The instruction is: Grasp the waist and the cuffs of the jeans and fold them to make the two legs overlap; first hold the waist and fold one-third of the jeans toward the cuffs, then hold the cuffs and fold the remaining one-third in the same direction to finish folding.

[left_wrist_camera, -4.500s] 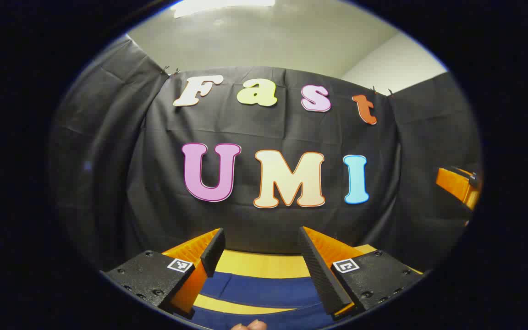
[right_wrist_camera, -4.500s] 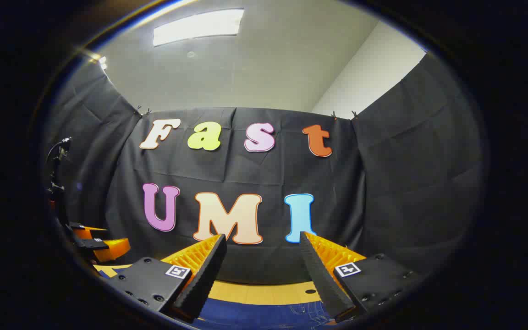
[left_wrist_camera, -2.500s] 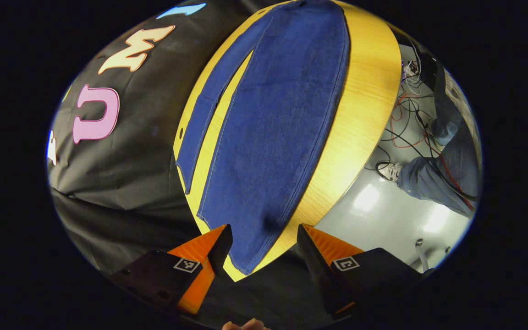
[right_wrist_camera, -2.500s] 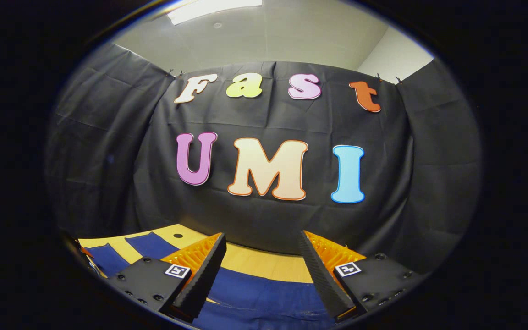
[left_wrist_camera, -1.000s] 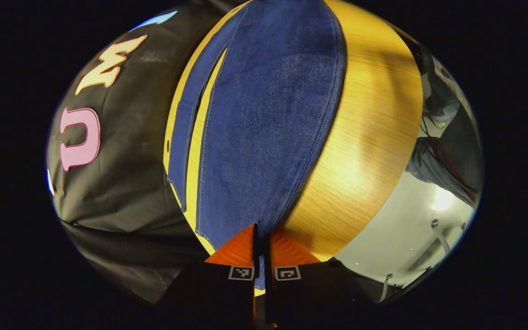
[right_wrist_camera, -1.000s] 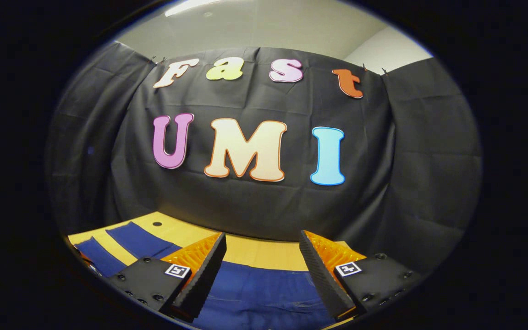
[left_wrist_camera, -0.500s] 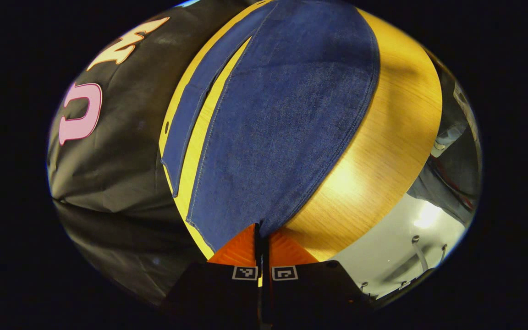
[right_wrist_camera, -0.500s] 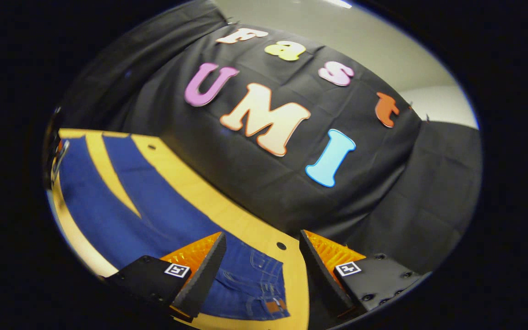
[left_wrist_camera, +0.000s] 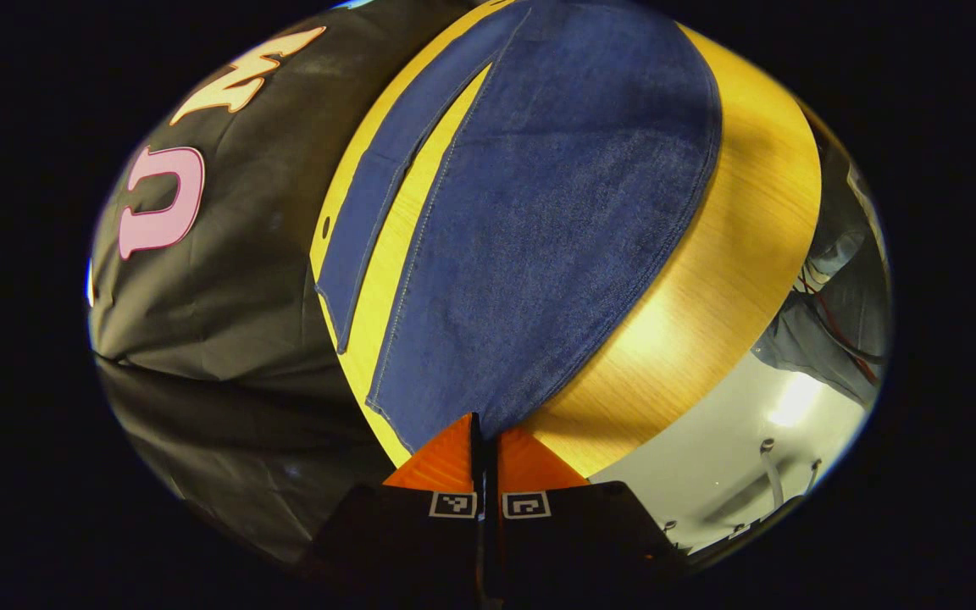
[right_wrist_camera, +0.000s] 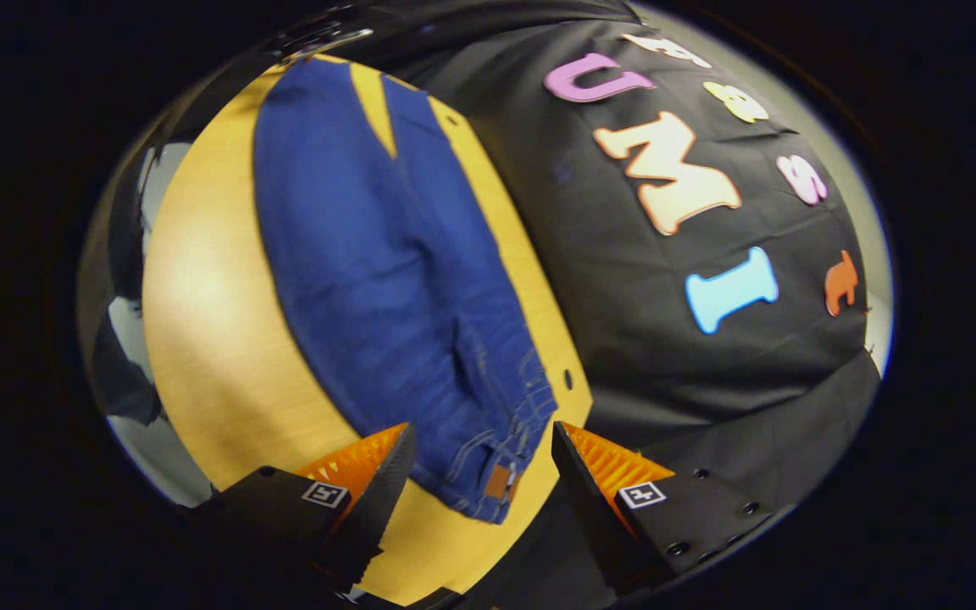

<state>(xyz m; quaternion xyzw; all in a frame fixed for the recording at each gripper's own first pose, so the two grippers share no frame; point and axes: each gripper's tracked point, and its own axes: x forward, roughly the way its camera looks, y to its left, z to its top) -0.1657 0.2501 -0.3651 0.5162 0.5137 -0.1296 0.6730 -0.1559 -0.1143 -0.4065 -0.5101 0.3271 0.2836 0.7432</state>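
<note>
Right gripper (right_wrist_camera: 479, 449) newly over table (right_wrist_camera: 200, 339)

Dim booth, fisheye bending at the edges.
Glare on table (left_wrist_camera: 666, 313) right of centre, and floor (left_wrist_camera: 793, 398) lower right; right gripper view motion-blurred.

A lab recording booth: black cloth wall (right_wrist_camera: 674, 339), wooden table (left_wrist_camera: 708, 280), floor cables (left_wrist_camera: 835, 322).
</note>
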